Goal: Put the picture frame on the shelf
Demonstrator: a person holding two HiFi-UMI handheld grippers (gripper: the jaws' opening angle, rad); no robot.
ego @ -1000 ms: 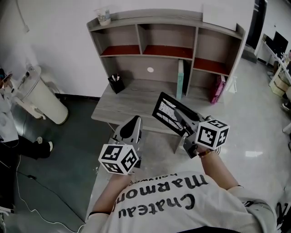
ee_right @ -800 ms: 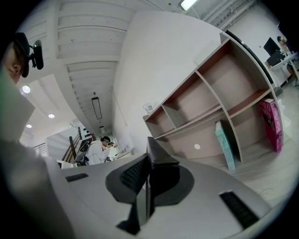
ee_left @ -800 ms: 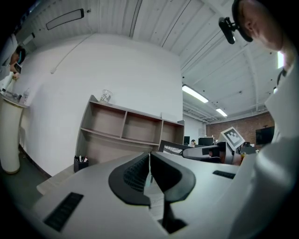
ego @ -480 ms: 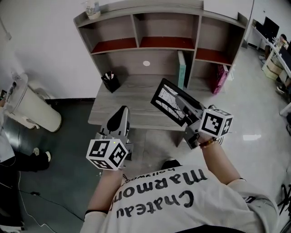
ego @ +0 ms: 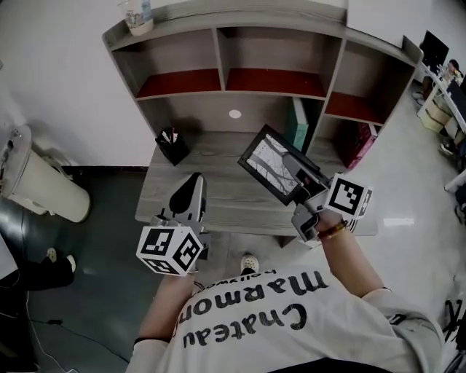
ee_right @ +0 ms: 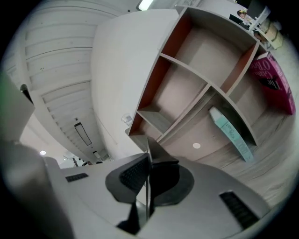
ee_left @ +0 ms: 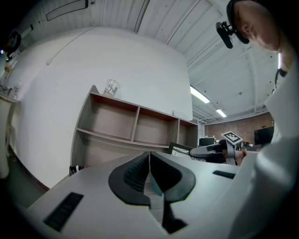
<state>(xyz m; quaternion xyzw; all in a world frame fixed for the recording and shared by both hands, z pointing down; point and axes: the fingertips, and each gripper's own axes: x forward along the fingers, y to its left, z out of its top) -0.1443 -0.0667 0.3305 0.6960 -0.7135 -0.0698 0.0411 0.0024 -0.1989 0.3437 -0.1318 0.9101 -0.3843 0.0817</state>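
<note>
The black picture frame (ego: 268, 162) with a pale patterned print hangs tilted over the grey desk top (ego: 218, 182), below the middle shelf compartment. My right gripper (ego: 295, 171) is shut on its lower right edge. In the right gripper view the frame (ee_right: 147, 186) shows edge-on as a thin line between the jaws, pointing at the shelf unit (ee_right: 187, 74). My left gripper (ego: 191, 191) is shut and empty above the desk's front left. From the left gripper view the frame (ee_left: 180, 150) sits to the right, beyond the closed tips (ee_left: 149, 156).
The shelf unit (ego: 273, 80) has three compartments with red-brown boards. A black pen holder (ego: 171, 144), a teal book (ego: 298, 124) and a pink book (ego: 362, 142) stand on the desk. A cup (ego: 137, 16) is on top. A white bin (ego: 36, 182) stands left.
The desk and shelf have come closer and lower in view. My right gripper has carried the frame forward over the desk top. My left gripper stays shut at the left.
</note>
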